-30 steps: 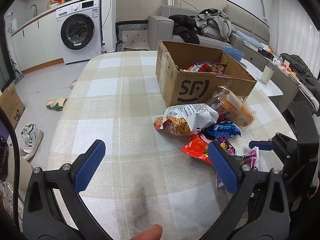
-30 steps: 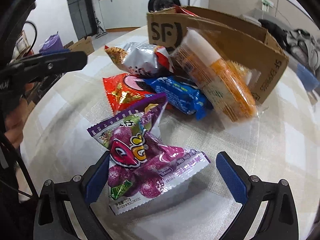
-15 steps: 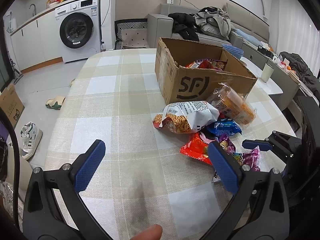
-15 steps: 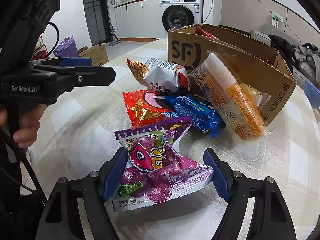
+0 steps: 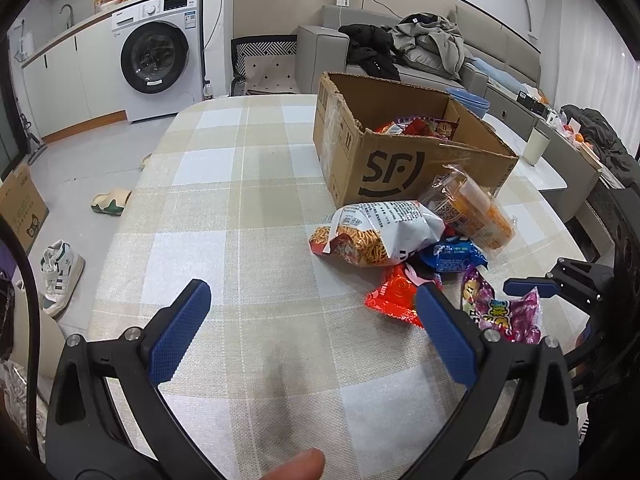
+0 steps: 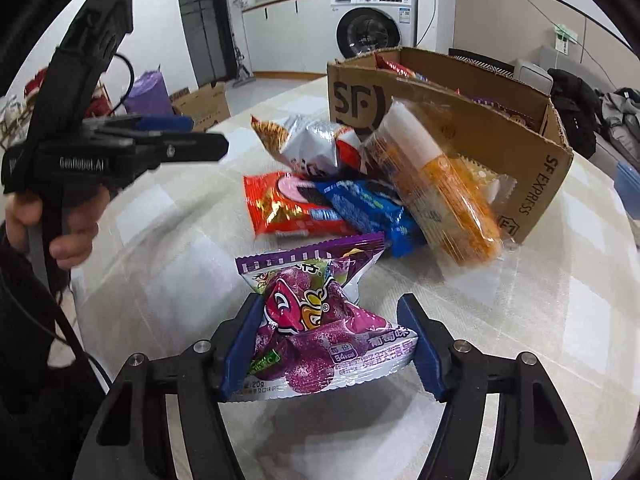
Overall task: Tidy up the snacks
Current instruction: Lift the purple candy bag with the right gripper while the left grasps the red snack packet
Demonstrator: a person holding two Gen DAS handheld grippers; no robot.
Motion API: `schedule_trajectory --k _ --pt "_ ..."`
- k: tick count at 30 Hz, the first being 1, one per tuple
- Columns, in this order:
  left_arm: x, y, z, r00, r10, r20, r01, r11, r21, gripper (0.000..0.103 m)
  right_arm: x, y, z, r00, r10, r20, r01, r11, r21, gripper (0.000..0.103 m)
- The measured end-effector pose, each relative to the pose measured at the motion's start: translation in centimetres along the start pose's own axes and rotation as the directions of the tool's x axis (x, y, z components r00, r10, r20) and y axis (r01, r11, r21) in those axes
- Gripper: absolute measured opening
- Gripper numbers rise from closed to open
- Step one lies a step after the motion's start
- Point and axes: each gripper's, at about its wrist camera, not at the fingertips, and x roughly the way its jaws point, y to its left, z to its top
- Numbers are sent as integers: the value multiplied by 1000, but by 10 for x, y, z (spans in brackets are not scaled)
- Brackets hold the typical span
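A purple candy bag (image 6: 320, 332) lies on the checked tablecloth, at the near end of a snack pile. My right gripper (image 6: 328, 304) straddles it, its jaws closing, and both blue pads press the crumpled bag's sides. In the left wrist view the same bag (image 5: 504, 312) shows beside one right finger (image 5: 524, 286). My left gripper (image 5: 312, 292) hovers open over bare cloth, holding nothing. Behind the pile stands an open cardboard box (image 5: 400, 168) with several snacks inside.
The pile holds a white chips bag (image 5: 380, 232), an orange wrapped cup (image 5: 468, 212), a blue packet (image 5: 456, 254) and a red packet (image 5: 396, 296). A washing machine (image 5: 160, 52), a sofa (image 5: 400, 52) and shoes (image 5: 60, 272) lie beyond the table.
The right gripper's jaws have narrowed from wide open until the pads squeeze the purple bag, which now bunches up. The left gripper has stayed still and open.
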Motion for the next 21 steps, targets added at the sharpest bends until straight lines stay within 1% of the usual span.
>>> schedule_trajectory --k 1,4,7,10,11,13,18,21 --pt "0 0 -1 1000 0 0 0 1000 -1 102 1 0 -1 1000 1 -17 -1 1000 -9 71" --pt "2 -2 -2 1000 0 -4 0 1000 5 102 4 0 -4 1000 0 -25 0 1000 -16 77" --pt "5 -3 -4 1000 -3 -12 3 1000 10 102 7 1 -6 1000 7 -21 -7 1000 -12 77" --pt "8 -4 -5 1000 -4 -19 4 1000 15 102 11 4 -6 1000 10 -14 -10 1000 -18 71" --pt "9 -5 -5 1000 -5 -22 5 1000 16 102 9 2 -6 1000 13 5 -13 1000 -17 68" --pt "9 -5 -6 1000 -6 -24 6 1000 16 102 9 0 -7 999 37 15 -37 999 -5 64" --pt "11 -4 -6 1000 -11 -24 11 1000 12 102 -5 -9 -8 993 91 72 -92 996 10 63" --pt "12 -4 -7 999 -28 -33 28 1000 5 102 -19 -17 -8 990 88 112 -91 996 24 63"
